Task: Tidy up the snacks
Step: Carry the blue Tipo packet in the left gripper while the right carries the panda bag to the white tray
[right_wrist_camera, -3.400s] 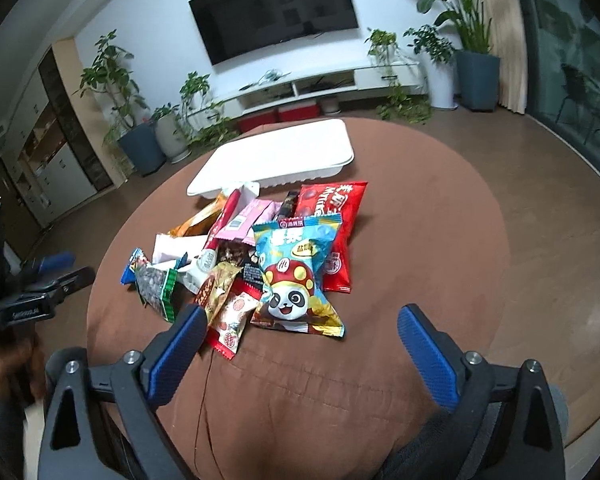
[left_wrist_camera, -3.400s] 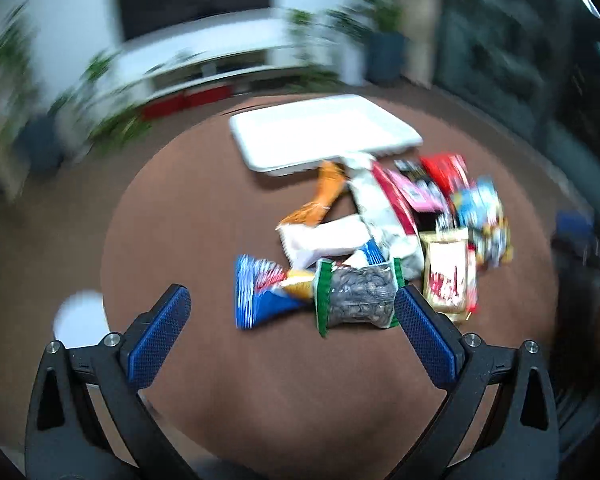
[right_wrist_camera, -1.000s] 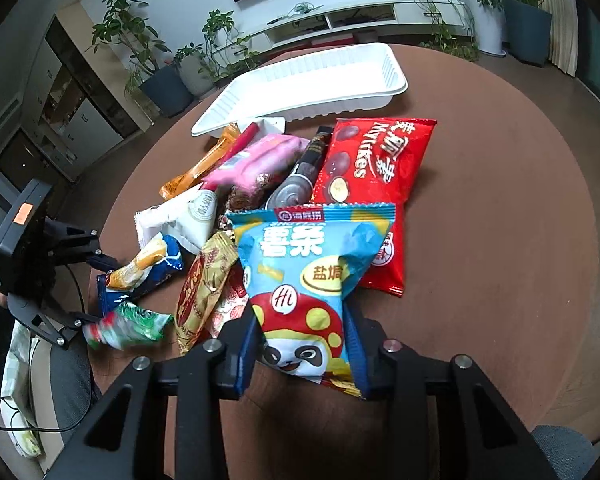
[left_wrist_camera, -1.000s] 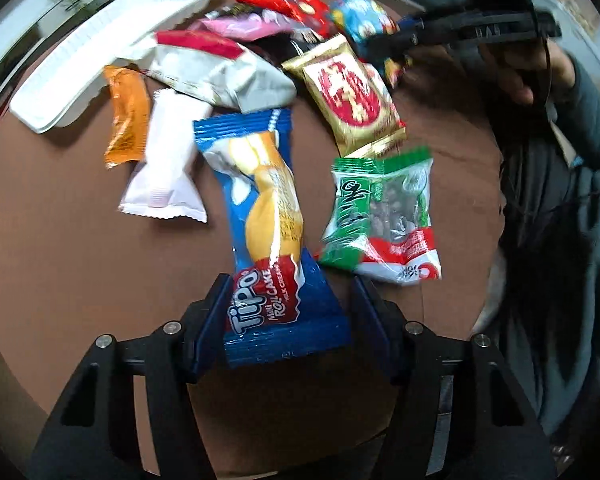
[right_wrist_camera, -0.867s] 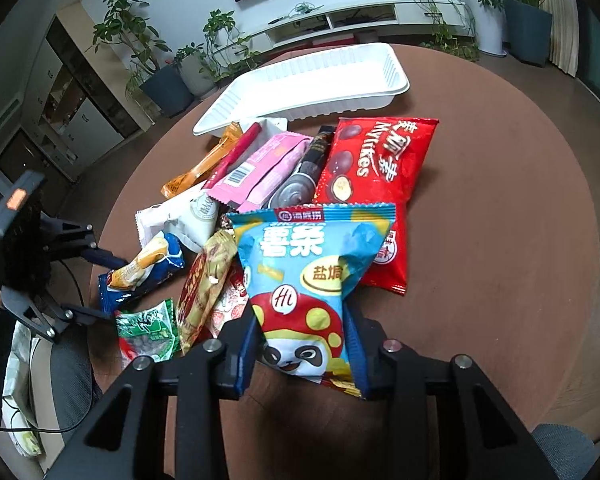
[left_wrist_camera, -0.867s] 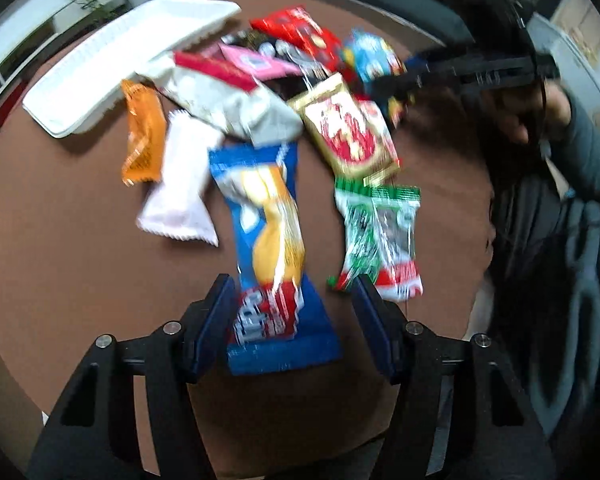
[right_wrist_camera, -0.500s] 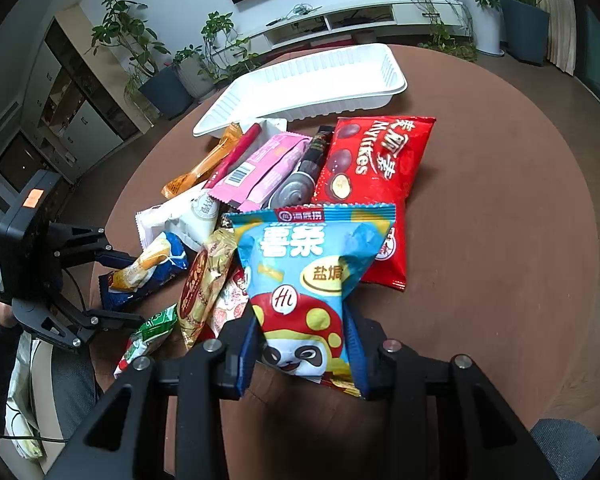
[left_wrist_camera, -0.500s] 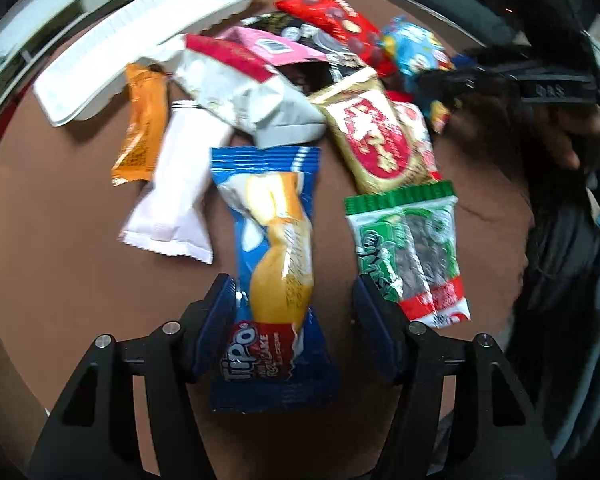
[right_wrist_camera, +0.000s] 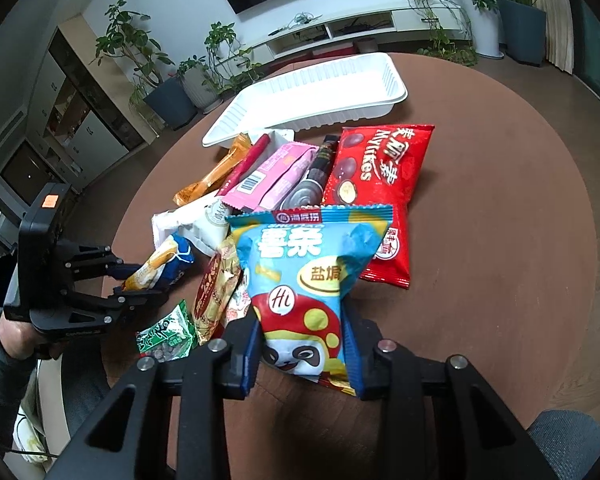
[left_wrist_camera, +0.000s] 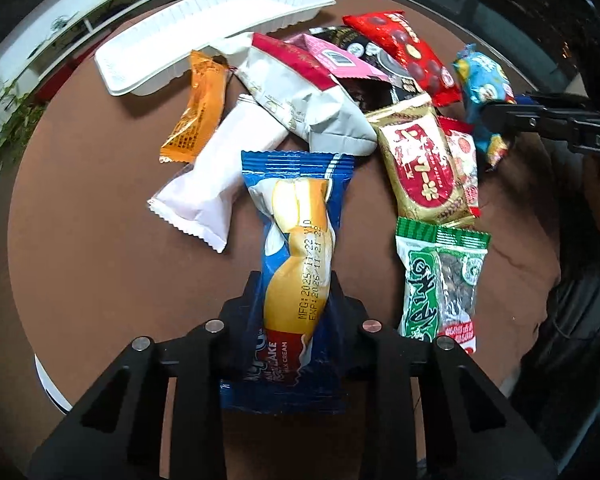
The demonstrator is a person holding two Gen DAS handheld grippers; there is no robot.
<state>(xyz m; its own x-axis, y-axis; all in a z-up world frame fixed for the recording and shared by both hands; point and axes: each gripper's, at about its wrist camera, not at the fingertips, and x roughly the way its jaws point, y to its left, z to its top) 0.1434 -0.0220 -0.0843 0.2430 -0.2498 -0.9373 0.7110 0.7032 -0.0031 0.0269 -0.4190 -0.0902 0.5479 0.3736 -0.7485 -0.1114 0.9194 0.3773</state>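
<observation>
The white tray (right_wrist_camera: 392,76) is holding no snack — the left gripper (left_wrist_camera: 294,292) is closing on the blue cake packet (left_wrist_camera: 296,240), the right gripper (right_wrist_camera: 304,344) is closing on the panda bag (right_wrist_camera: 304,272).

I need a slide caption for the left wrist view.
Left tongs closing on a blue cake packet beside mixed snacks.

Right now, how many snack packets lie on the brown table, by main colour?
Blue plastic packets: 2 (roll-cake packet, panda crisp bag)
Red plastic packets: 2 (chocolate-ball bag, small red-and-white sachet)
White plastic sachet: 1
Grey bag, red top: 1
Orange wrapper: 1
Pink packet: 1
Black packet: 1
Gold packet: 1
Green packet: 1
Total: 11 in view
</observation>
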